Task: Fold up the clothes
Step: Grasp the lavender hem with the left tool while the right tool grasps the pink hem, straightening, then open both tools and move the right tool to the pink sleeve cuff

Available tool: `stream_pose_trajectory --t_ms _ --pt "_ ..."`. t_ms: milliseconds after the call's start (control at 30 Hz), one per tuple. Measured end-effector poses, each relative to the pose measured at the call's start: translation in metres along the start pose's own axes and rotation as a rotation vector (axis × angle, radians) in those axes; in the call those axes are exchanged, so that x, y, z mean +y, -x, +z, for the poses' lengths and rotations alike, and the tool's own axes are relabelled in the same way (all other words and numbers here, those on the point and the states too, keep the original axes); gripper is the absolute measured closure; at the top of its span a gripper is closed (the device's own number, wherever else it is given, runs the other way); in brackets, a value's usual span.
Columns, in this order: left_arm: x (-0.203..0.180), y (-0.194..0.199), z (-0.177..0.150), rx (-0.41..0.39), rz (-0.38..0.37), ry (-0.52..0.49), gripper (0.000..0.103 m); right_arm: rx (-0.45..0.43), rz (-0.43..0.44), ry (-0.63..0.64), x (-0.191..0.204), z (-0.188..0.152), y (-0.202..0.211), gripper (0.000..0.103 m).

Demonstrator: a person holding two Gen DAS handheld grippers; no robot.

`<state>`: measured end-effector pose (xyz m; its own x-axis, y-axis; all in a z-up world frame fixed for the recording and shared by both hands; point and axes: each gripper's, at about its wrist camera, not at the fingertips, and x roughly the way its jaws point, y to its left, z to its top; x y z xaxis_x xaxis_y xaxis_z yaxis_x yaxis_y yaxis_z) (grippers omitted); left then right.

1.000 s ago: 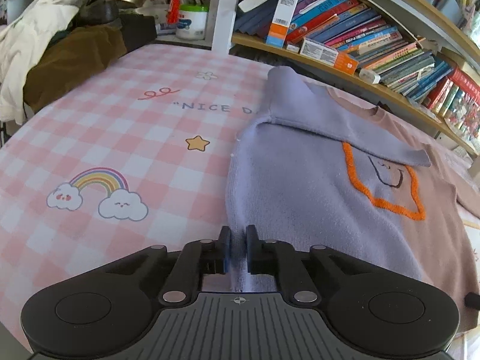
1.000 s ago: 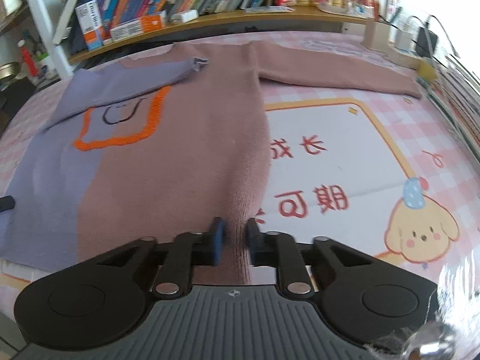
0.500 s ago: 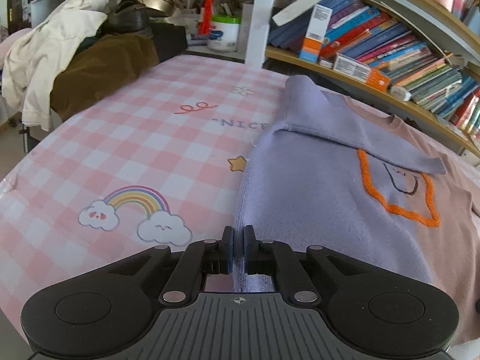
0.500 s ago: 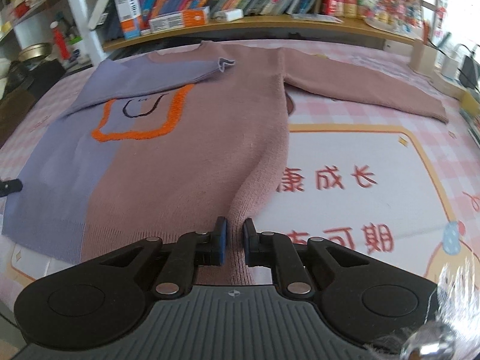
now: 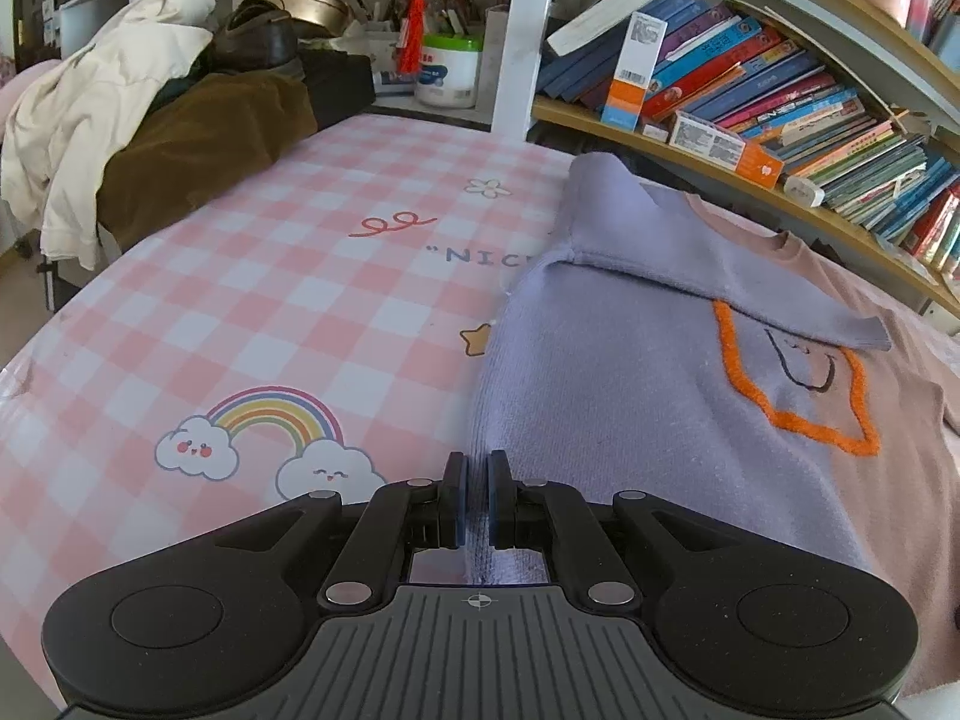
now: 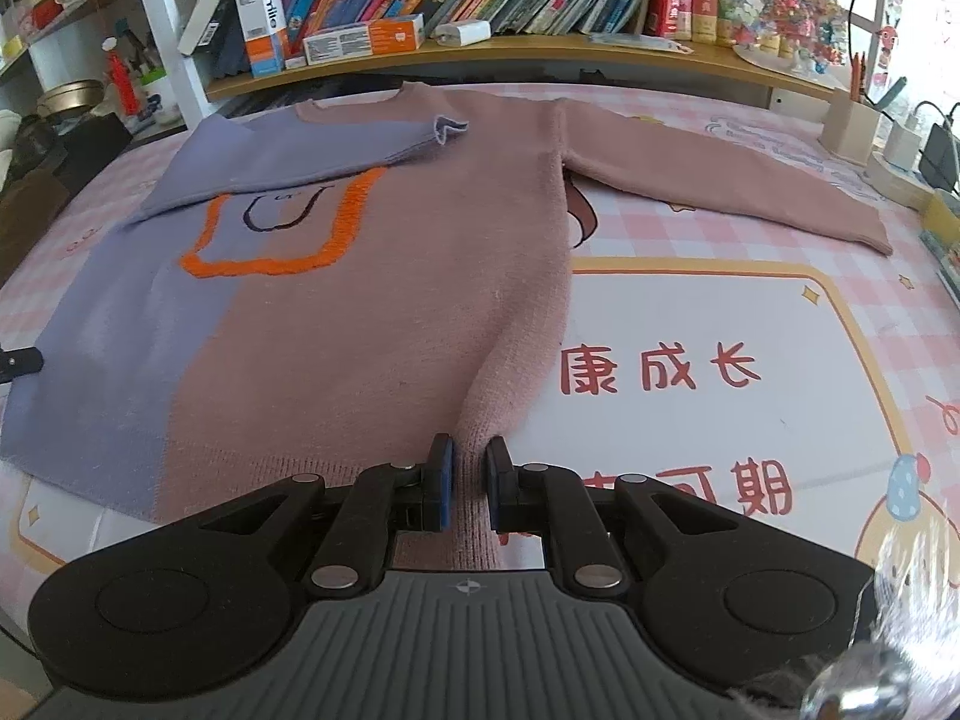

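Note:
A sweater, half lavender and half dusty pink with an orange outlined patch, lies flat on the pink checked table cover (image 5: pixel 270 312). Its lavender half (image 5: pixel 630 372) fills the right of the left wrist view; its lavender sleeve is folded across the chest. My left gripper (image 5: pixel 474 501) is shut on the sweater's lavender hem corner. In the right wrist view the pink half (image 6: pixel 420 300) spreads ahead, with the pink sleeve (image 6: pixel 720 180) stretched out to the right. My right gripper (image 6: pixel 467 483) is shut on the pink hem corner, which rises in a ridge.
A bookshelf (image 6: pixel 480 48) full of books runs along the table's far edge. A pile of cream and brown clothes (image 5: pixel 138 144) sits at the far left. A wooden pen holder and chargers (image 6: pixel 870 132) stand at the far right.
Both grippers have closed tighter on the hem corners and lifted them a little, pulling the hem up; the pink corner now forms a raised ridge.

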<state>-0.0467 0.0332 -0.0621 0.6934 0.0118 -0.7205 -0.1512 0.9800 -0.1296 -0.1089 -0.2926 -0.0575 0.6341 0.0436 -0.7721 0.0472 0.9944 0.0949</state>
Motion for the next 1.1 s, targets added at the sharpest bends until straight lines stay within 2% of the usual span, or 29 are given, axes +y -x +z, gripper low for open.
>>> stream_pose_trajectory --t_ms 167,200,300,367,433,500,600,667,700,733,867,1100 --pt "0.001 0.003 0.001 -0.003 -0.022 -0.018 0.097 -0.003 -0.034 -0.011 0.003 -0.003 0.002 0.093" --pt "0.002 0.004 0.002 -0.003 -0.022 -0.023 0.094 -0.004 -0.04 -0.014 0.004 -0.003 0.002 0.093" --pt "0.005 0.008 0.003 -0.014 -0.016 -0.031 0.092 -0.003 -0.059 -0.031 0.006 -0.004 0.005 0.087" --pt "0.007 0.012 0.004 -0.023 -0.016 -0.034 0.088 -0.01 -0.065 -0.05 0.007 -0.006 0.01 0.077" --pt "0.008 0.017 0.004 -0.035 -0.017 -0.039 0.077 -0.024 -0.072 -0.061 0.008 -0.007 0.015 0.072" --pt "0.008 0.022 0.004 -0.044 -0.02 -0.047 0.073 -0.04 -0.08 -0.068 0.01 -0.009 0.02 0.069" --pt "0.009 0.029 0.002 -0.048 -0.029 -0.062 0.068 -0.062 -0.098 -0.075 0.015 -0.012 0.029 0.059" --pt "0.009 0.032 -0.001 -0.047 -0.034 -0.072 0.057 -0.076 -0.113 -0.08 0.018 -0.015 0.034 0.05" --pt "0.009 0.035 -0.003 -0.048 -0.034 -0.078 0.043 -0.084 -0.124 -0.082 0.02 -0.017 0.037 0.047" --pt "0.009 0.038 -0.005 -0.052 -0.034 -0.084 0.034 -0.09 -0.134 -0.084 0.022 -0.018 0.039 0.041" --pt "0.006 0.047 -0.013 -0.042 -0.057 -0.113 0.026 -0.107 -0.177 -0.093 0.029 -0.026 0.048 0.021" --pt "-0.001 0.061 -0.031 -0.032 -0.123 -0.203 0.015 -0.102 -0.24 -0.11 0.04 -0.048 0.062 0.012"
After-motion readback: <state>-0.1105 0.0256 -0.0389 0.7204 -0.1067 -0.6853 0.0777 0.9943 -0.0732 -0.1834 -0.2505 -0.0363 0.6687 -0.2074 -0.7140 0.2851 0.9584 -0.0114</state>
